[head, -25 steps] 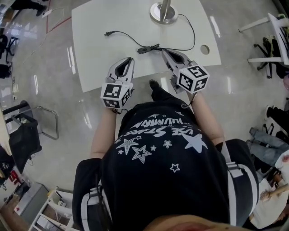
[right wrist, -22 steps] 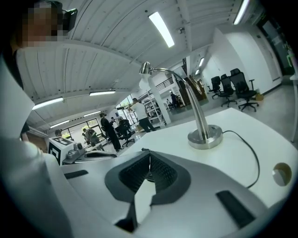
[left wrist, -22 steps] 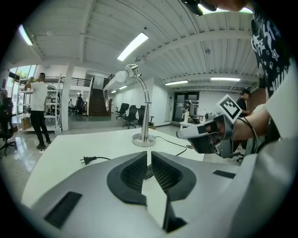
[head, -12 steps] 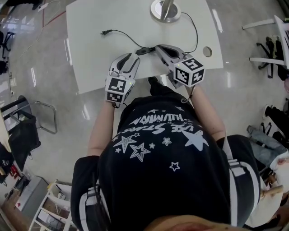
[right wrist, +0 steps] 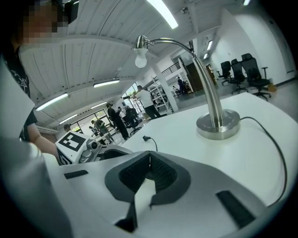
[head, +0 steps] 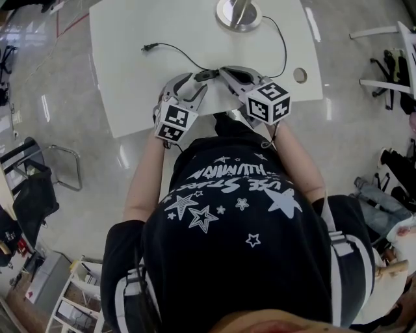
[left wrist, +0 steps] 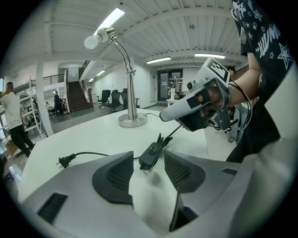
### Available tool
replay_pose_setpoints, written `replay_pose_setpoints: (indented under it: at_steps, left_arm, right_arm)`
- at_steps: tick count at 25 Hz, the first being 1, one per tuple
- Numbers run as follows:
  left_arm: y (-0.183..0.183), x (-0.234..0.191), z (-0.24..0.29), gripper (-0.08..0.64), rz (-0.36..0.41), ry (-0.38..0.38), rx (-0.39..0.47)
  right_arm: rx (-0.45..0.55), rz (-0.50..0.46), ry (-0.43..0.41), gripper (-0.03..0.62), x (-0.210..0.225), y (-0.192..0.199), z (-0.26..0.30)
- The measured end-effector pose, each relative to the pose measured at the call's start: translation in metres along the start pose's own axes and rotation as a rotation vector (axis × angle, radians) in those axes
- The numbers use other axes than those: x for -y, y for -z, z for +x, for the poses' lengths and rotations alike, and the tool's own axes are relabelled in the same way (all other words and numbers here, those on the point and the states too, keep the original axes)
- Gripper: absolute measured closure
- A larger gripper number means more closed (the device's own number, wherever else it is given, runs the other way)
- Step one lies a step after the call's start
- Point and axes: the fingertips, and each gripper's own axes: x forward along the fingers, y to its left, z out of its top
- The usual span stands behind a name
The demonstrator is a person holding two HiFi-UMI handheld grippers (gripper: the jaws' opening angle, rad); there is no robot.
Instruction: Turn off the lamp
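Observation:
The steel desk lamp [left wrist: 132,121] stands at the far side of the white table [head: 130,84]. Its black cord runs to an inline switch [left wrist: 151,155], and its plug [left wrist: 64,161] lies loose on the tabletop. My left gripper [left wrist: 148,163] is open, its jaws having just been opening; the switch lies at their tips with neither pad pressing on it. In the head view the switch [head: 207,75] sits between the left gripper [head: 196,82] and the right gripper [head: 223,69]. The right gripper [right wrist: 149,155] is shut with nothing in it, just right of the switch.
A round cable hole [head: 299,75] is near the table's right edge. The cord loops from the lamp base [head: 238,13] round toward the right gripper. Office chairs [head: 396,58] stand on the floor to the right, a black chair [head: 36,188] to the left.
Both grippers have moved forward across the table toward the switch. The left gripper's jaws went from shut to wide open, with the switch now at their tips.

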Motion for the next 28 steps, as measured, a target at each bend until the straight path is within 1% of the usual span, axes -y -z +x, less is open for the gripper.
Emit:
replay_pose_setpoints:
  at_steps: [6, 9, 14, 16, 18, 24, 28]
  left_arm:
    - [0.007, 0.000, 0.018, 0.360, 0.060, 0.019, -0.050]
    - [0.010, 0.000, 0.023, 0.362, 0.054, 0.025, -0.066]
    - [0.014, 0.000, 0.026, 0.365, 0.050, 0.057, -0.094]
    - [0.014, 0.001, 0.026, 0.392, 0.046, 0.068, -0.100]
    - [0.014, 0.001, 0.027, 0.397, 0.044, 0.075, -0.105]
    - [0.015, 0.001, 0.026, 0.407, 0.049, 0.089, -0.119]
    - [0.015, 0.001, 0.024, 0.408, 0.053, 0.094, -0.121]
  right_arm:
    - [-0.030, 0.006, -0.016, 0.586, 0.002, 0.008, 0.004]
    - [-0.041, 0.005, -0.024, 0.586, 0.002, 0.010, 0.007]
    - [-0.055, 0.003, -0.036, 0.586, 0.003, 0.010, 0.014]
    - [-0.064, 0.001, -0.042, 0.586, 0.004, 0.011, 0.016]
    - [-0.077, 0.000, -0.050, 0.586, 0.003, 0.012, 0.019]
    - [-0.141, -0.014, -0.106, 0.586, -0.009, 0.022, 0.031]
    - [-0.201, -0.043, -0.103, 0.586, -0.012, 0.031, 0.041]
